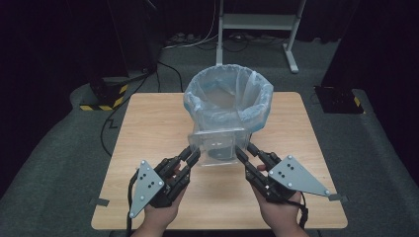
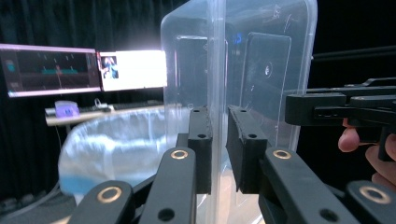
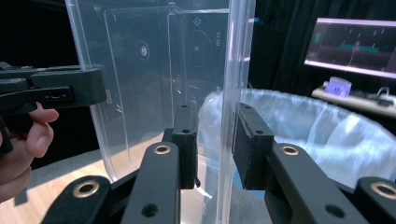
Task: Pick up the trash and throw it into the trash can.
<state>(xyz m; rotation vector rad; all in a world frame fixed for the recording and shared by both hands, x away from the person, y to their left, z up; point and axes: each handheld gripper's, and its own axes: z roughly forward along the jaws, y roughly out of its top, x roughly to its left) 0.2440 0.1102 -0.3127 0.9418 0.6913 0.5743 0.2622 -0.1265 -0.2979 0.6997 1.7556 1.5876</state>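
A clear plastic container (image 1: pixel 217 145) is held between both grippers just in front of a bin lined with a pale blue bag (image 1: pixel 228 96). My left gripper (image 1: pixel 193 154) grips its left wall and my right gripper (image 1: pixel 243 152) its right wall. In the left gripper view, the container wall (image 2: pixel 217 70) runs up between the jaws of the left gripper (image 2: pixel 218 154), with the right gripper (image 2: pixel 341 105) beyond. In the right gripper view, the right gripper (image 3: pixel 215 149) holds the container wall (image 3: pixel 236 70), with the left gripper (image 3: pixel 51 91) across from it. The bin (image 2: pixel 116 144) (image 3: pixel 327 135) stands behind.
The wooden table (image 1: pixel 148 128) has bare surface on both sides of the bin. A white metal stand (image 1: pixel 257 22) and floor cables lie beyond it. Yellow-black striped bases (image 1: pixel 106 98) sit on the floor at the left. Lit monitors (image 2: pixel 51 67) (image 3: pixel 355 44) glow in the background.
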